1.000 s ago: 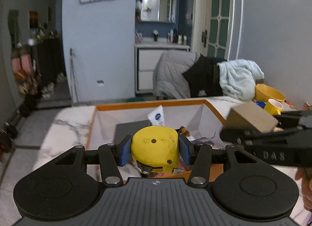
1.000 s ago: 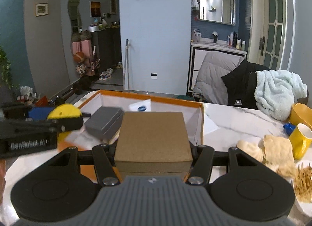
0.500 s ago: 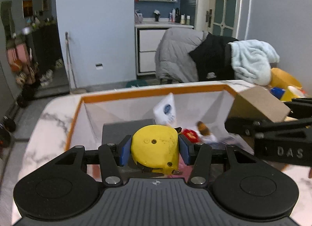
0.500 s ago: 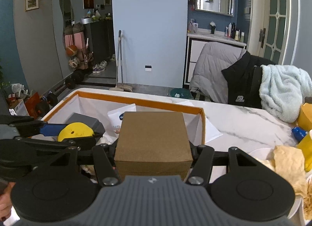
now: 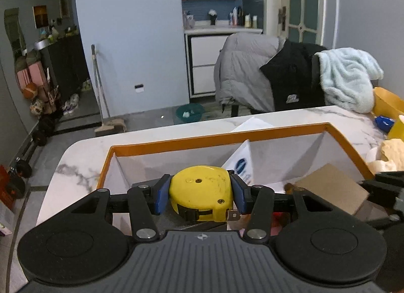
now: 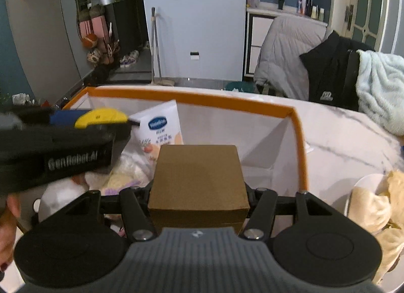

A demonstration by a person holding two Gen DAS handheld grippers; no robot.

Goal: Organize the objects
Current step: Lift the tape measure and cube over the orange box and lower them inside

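Note:
My left gripper is shut on a yellow tape measure and holds it inside the left part of the orange-rimmed white box. It also shows in the right wrist view. My right gripper is shut on a brown cardboard box and holds it over the right part of the orange-rimmed box. The cardboard box also shows in the left wrist view.
The orange-rimmed box holds a white Vaseline pouch, plastic bags and a white bottle. On the marble table to the right lie a plate with food, a yellow cup and a yellow bowl. Clothes hang on chairs behind.
Both grippers have moved forward and down into the orange-rimmed box, still holding the tape measure and the cardboard box. The left gripper now fills more of the right wrist view.

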